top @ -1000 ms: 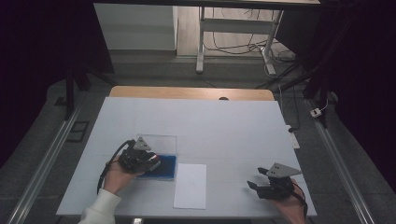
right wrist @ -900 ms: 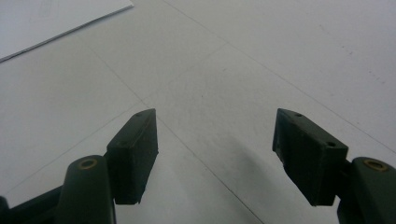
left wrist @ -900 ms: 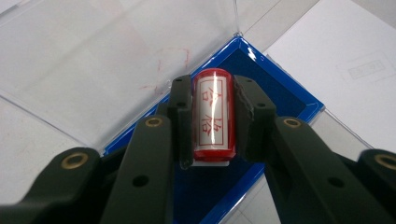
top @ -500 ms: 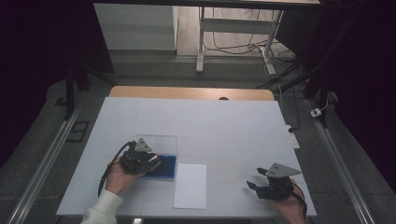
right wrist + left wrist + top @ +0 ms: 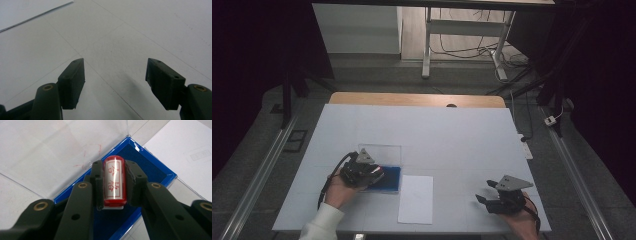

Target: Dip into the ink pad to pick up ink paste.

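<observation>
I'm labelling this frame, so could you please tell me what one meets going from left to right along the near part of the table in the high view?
Left gripper holding the red stamp → blue ink pad → white paper sheet → right gripper.

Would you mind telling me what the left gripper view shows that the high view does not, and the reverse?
The left gripper view alone shows the red characters on the label of the red stamp clamped between the black jaws. The high view alone shows the right gripper, jaws apart over the white table, and the person's hands. Both show the blue ink pad, its clear lid and the paper sheet.
</observation>
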